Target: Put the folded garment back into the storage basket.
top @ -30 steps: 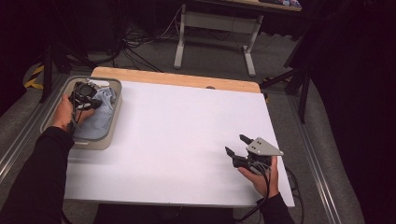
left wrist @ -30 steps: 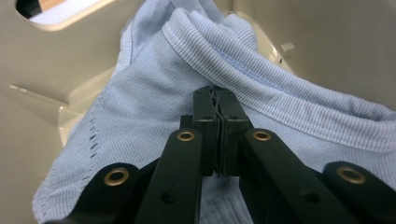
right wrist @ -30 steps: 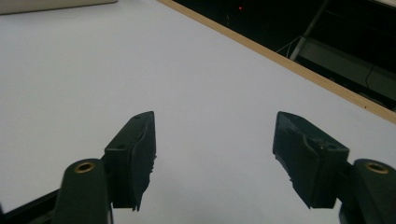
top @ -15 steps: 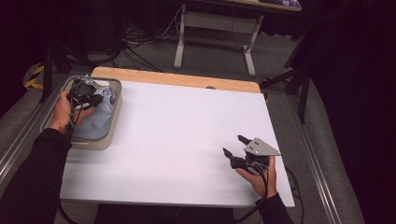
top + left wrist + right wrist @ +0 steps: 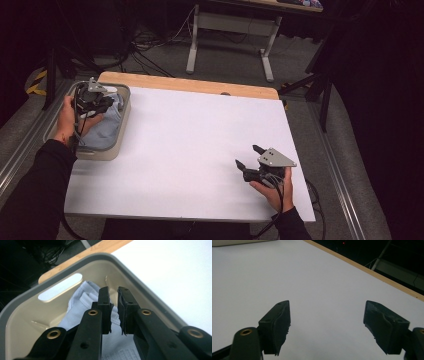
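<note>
The left tongs (image 5: 113,293) hang over the beige plastic tub with a grey rim (image 5: 121,131) at the bench's (image 5: 200,140) far left corner, jaws just eased a narrow gap apart with nothing pinched between them; the crumpled pale blue cloth (image 5: 85,300) lies in the tub beneath. The right tongs (image 5: 248,156) rest near the bench's near right corner, jaws spread wide and empty, having just widened.

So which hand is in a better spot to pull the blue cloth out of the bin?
The left. Its tongs sit right over the light blue cloth inside the grey bin, with a small gap between them. The right tongs rest far across the white table, wide open.
</note>
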`<state>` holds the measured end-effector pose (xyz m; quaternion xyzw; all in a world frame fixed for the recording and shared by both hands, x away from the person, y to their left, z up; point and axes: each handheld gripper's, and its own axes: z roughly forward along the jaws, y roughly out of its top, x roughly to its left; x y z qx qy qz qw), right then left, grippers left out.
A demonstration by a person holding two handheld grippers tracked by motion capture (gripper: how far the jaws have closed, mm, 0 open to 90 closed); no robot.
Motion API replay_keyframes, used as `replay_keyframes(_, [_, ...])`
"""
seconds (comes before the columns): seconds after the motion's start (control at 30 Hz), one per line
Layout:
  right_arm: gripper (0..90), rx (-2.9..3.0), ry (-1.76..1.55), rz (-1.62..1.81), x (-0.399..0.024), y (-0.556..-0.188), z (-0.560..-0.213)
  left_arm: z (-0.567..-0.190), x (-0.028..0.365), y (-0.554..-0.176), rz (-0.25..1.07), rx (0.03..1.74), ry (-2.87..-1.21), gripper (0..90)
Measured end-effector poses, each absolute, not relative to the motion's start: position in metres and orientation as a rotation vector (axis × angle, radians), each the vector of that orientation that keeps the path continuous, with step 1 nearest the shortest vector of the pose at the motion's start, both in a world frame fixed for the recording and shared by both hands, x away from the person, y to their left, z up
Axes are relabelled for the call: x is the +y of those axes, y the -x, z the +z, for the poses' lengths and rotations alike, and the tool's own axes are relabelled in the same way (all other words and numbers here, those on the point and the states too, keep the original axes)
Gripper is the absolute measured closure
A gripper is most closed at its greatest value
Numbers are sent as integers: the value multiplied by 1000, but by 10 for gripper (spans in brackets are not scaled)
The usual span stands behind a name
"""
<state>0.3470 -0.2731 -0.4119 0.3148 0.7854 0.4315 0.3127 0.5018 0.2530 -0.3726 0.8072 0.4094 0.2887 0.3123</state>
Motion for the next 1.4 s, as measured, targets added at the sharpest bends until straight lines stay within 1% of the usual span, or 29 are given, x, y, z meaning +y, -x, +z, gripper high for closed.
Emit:
replay_keyframes(0.13, [219,2075,-832,1136,-272,-347,-412,-368,252,-496,776,1056,-2108,791])
replay_keyframes(0.3, [215,2076,-834,1140,-271,-347,-413,-361,252,-489,795,1031,-2074,747])
replay_keyframes(0.5, [215,2076,-831,1143,-270,-347,-413,-356,253,-481,803,999,-2041,739])
replay_keyframes(0.8, [210,2067,-823,1154,-269,-346,-413,-355,250,-470,818,961,-1988,651])
replay_keyframes(0.9, [209,2068,-820,1154,-268,-346,-413,-354,247,-468,828,944,-1982,652])
replay_keyframes(1.03, [207,2068,-814,1155,-268,-346,-413,-353,246,-466,830,936,-1977,624])
replay_keyframes(1.4, [200,2068,-804,1159,-266,-345,-413,-351,246,-458,841,889,-1931,608])
